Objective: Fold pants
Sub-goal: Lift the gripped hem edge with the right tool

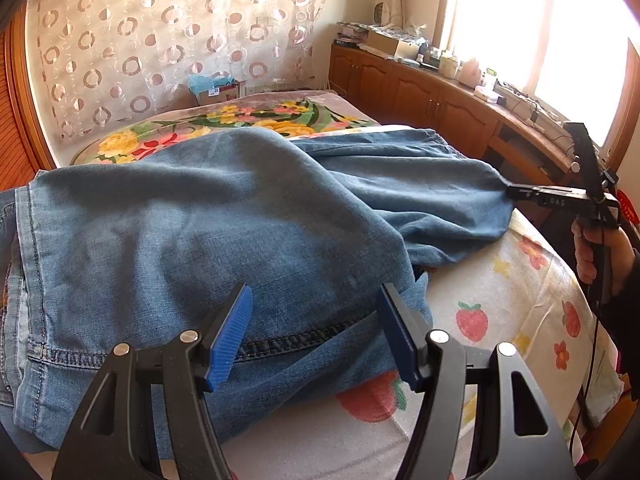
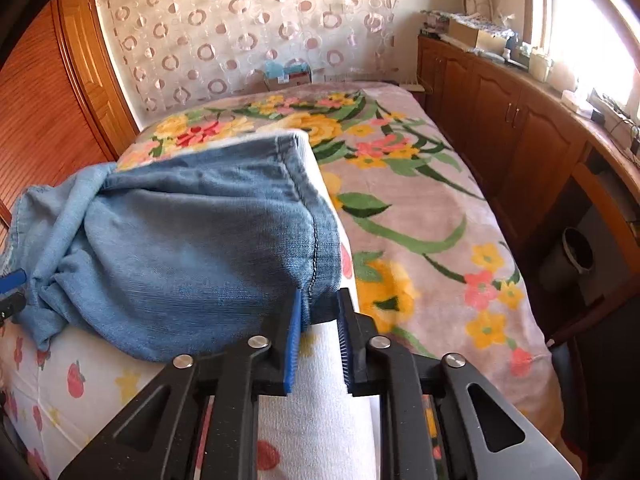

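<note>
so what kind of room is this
Most likely a home bedroom: jeans lie on a bed with a floral blanket, wooden cabinets run under a bright window, and a circle-patterned curtain hangs behind.

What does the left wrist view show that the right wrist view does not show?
Only the left wrist view shows the person's right hand holding the right gripper from the side, the pants' stitched hem near the open left gripper, and a strawberry-print sheet under them.

Only the right wrist view shows the right fingers pinching a hemmed corner of the pants, and a dark bin under the cabinet.

Both show the pants, the floral blanket and the ring-pattern curtain.
</note>
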The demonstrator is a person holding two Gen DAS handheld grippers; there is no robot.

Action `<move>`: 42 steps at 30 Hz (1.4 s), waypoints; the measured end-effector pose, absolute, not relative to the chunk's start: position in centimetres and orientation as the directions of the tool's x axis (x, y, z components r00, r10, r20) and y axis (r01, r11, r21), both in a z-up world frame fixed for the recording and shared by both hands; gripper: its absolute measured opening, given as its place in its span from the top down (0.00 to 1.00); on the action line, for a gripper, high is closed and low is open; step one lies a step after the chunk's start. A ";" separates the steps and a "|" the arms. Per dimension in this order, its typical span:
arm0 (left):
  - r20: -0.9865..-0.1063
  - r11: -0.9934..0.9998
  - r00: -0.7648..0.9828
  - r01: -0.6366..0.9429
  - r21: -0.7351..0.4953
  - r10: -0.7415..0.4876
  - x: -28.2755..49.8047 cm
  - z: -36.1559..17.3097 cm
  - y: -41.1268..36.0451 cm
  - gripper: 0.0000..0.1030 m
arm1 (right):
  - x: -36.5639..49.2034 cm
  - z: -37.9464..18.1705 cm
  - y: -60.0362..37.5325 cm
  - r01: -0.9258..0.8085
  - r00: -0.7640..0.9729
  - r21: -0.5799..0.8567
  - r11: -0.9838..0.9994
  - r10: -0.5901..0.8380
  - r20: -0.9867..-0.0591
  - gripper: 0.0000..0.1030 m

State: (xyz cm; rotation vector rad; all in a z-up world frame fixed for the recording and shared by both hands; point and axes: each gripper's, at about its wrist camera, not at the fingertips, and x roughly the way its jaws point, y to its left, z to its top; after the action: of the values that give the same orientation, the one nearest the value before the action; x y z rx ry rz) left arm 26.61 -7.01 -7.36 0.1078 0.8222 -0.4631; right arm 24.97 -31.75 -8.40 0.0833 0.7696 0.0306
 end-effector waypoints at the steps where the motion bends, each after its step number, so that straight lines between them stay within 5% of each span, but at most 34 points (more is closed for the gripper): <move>1: -0.726 0.896 0.589 0.437 -0.083 -0.354 26.6 -7.3 -7.0 0.37 | 24.6 -8.2 -31.8 0.005 0.729 0.083 0.997 0.053 -0.682 0.87; 7: -0.719 0.901 0.601 0.426 -0.082 -0.349 26.2 -7.0 -6.0 0.37 | 21.9 -5.4 -32.3 -0.007 0.801 0.080 0.997 0.053 -0.597 0.90; 20: -0.697 0.920 0.636 0.382 -0.089 -0.331 25.8 -6.2 -3.3 0.37 | 22.6 -4.1 -31.0 -0.084 0.801 0.105 0.991 0.130 -0.585 0.90; 30: -0.675 0.925 0.658 0.365 -0.100 -0.333 25.1 -5.5 -1.4 0.37 | 22.3 0.8 -22.6 -0.357 0.785 0.115 0.927 0.364 -0.501 0.90; 35: -0.677 0.929 0.658 0.354 -0.111 -0.331 25.1 -5.8 -0.9 0.37 | 22.1 0.0 -19.5 -0.472 0.709 0.130 0.872 0.463 -0.532 0.89; 42: -0.685 0.923 0.642 0.365 -0.121 -0.343 25.8 -6.3 -1.3 0.37 | 24.1 -1.6 -20.7 -0.441 0.701 0.101 0.892 0.413 -0.582 0.65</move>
State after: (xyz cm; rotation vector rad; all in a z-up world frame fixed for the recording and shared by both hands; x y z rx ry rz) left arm 25.77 -1.34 -6.32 0.0291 0.7747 -0.4034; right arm 24.14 -20.65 -1.62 -0.0470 0.6362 0.4760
